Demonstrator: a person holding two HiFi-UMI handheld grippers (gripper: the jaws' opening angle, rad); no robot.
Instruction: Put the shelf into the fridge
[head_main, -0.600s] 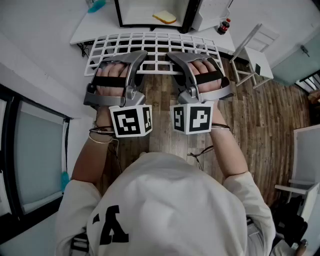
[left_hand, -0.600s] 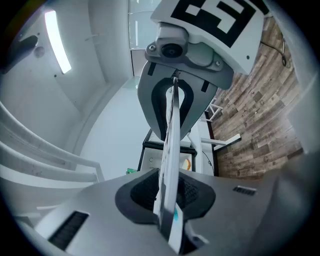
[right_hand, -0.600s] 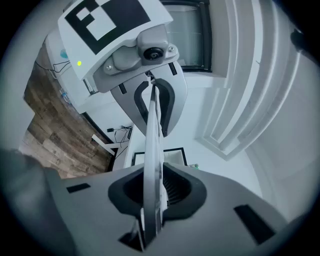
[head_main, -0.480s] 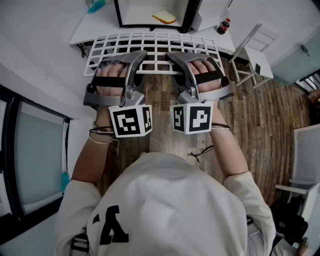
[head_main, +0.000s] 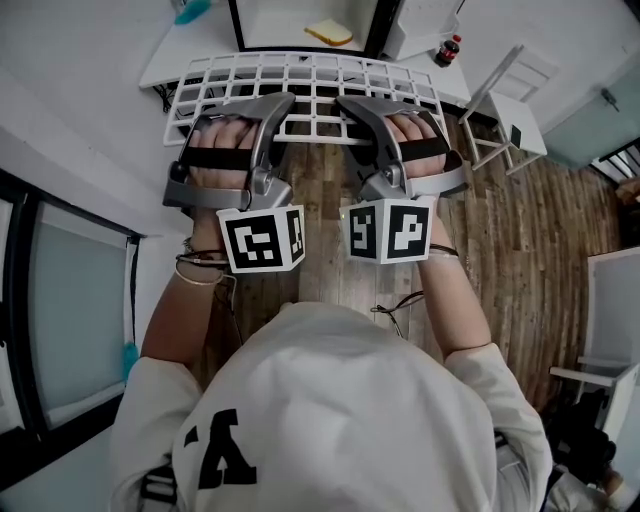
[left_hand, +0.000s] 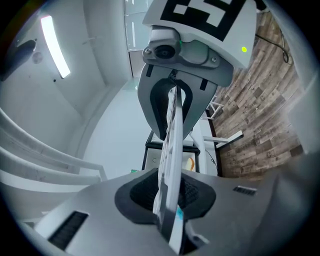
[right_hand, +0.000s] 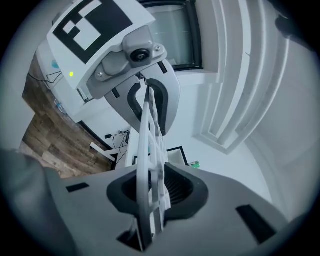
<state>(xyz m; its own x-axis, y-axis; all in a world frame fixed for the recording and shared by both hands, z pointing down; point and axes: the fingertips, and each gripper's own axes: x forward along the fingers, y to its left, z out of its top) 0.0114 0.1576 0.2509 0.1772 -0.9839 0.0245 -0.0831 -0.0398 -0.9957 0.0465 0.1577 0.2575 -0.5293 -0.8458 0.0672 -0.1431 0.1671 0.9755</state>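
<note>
A plain indoor room, home-like rather than a workshop: wood-plank floor (head_main: 520, 230), white wall (head_main: 80, 120), dark-framed window (head_main: 70, 320), and a white table (head_main: 185, 50) carrying a small open fridge (head_main: 275, 25) and a bottle (head_main: 450, 50).

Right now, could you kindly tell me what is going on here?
A person holds a gripper in each hand. The left gripper and the right gripper each have their jaws closed on the near edge of a white wire shelf, carried roughly flat between them. Just ahead stands the open fridge with a slice of bread inside. The shelf is not yet in it.
</note>
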